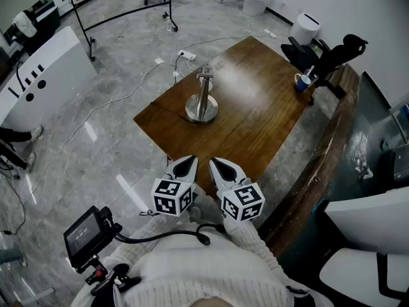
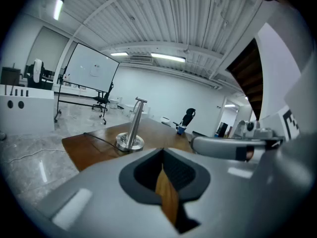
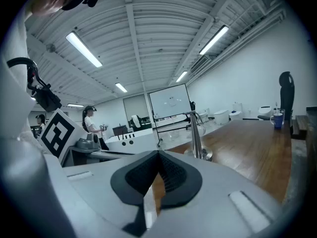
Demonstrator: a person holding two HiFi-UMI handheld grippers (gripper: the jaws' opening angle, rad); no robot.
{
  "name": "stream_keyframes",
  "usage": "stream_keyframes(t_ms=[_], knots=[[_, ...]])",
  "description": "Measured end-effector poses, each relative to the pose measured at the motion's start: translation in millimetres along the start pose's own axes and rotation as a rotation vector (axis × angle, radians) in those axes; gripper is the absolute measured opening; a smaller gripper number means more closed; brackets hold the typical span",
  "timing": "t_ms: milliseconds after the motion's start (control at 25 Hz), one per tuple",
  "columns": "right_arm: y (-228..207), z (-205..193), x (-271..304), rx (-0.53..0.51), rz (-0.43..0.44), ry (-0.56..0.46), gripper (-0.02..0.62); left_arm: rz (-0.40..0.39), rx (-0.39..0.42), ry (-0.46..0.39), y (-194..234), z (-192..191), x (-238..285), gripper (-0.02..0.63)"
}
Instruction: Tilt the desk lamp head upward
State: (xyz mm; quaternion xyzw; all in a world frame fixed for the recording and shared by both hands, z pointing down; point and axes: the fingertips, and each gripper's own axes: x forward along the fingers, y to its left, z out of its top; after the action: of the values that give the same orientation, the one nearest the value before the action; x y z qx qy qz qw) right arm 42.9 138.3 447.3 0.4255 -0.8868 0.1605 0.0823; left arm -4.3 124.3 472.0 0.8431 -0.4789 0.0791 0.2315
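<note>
A silver desk lamp [image 1: 202, 98] stands on a round metal base near the far left side of the brown wooden table [image 1: 255, 101]; its small flat head [image 1: 204, 73] sits level on top of the post. The same lamp [image 2: 132, 128] shows ahead in the left gripper view, and the lamp [image 3: 197, 135] is also visible in the right gripper view. My left gripper [image 1: 186, 165] and right gripper [image 1: 222, 169] hover side by side at the table's near edge, well short of the lamp. Both are shut with nothing between the jaws.
A blue mug [image 1: 301, 82] stands at the table's far right corner beside a black office chair [image 1: 326, 59]. A power strip [image 1: 186, 55] with cables lies on the grey floor beyond the table. A whiteboard stand [image 1: 121, 8] is far left, and a person [image 3: 90, 120] stands in the background.
</note>
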Motion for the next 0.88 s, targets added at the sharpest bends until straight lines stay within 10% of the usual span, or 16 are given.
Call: stream_keyframes(t_ms=[880], knots=[[-96.1,70.2,119.2,0.039,-0.131,-0.07,-0.005,-0.087,0.14,0.033,82.6,89.4,125.3,0.007]])
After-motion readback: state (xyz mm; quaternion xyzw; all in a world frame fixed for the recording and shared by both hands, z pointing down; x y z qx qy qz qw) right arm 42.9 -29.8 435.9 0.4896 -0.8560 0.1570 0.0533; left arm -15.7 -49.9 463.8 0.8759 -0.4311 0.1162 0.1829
